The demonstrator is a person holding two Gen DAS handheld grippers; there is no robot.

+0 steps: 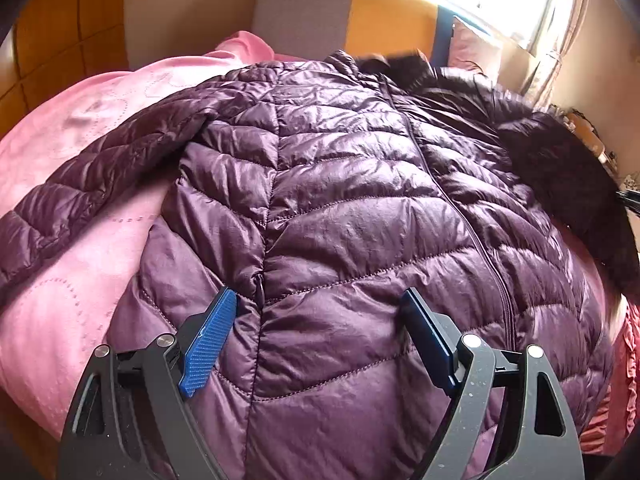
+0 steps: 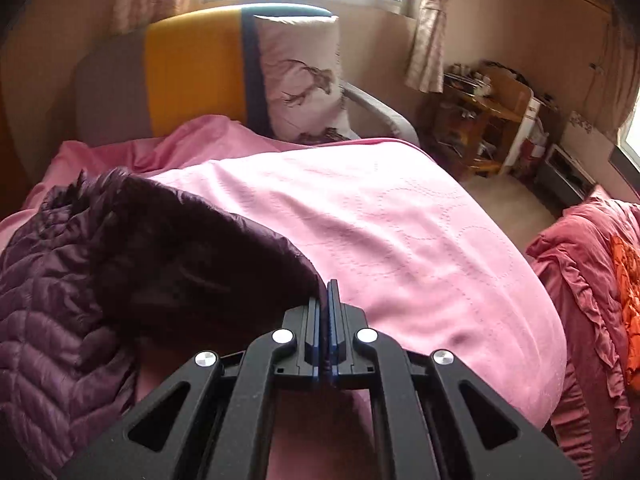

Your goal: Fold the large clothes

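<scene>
No brand mark, label or lettering could be read anywhere on the clothing or the bedding.

At the left edge of the bed, the pink bedspread, stitched with dotted circles, lay bare except for one sleeve of the jacket, which stretched out toward that side. The jacket itself was a dark plum quilted down coat, glossy, its seams running in chevrons to either side of a vertical seam line, with a closed zip going up the front. It lay front-up across the middle of the bed, hem toward the near edge and collar toward the headboard, which was orange and grey. A dark fur-trimmed hood spilled off to the right of the collar.

The left gripper hung over the lower part of the coat with its blue pads spread well apart, nothing between them but the fabric below.

Further right, the right gripper had its jaws brought fully together; whether a scrap of the dark cloth just beside the tips was caught between them I could not tell. Beyond it the bedspread ran bare to the right edge, a pillow printed with a branch pattern stood against the headboard, and a ruffled red quilt lay off the right corner.
</scene>
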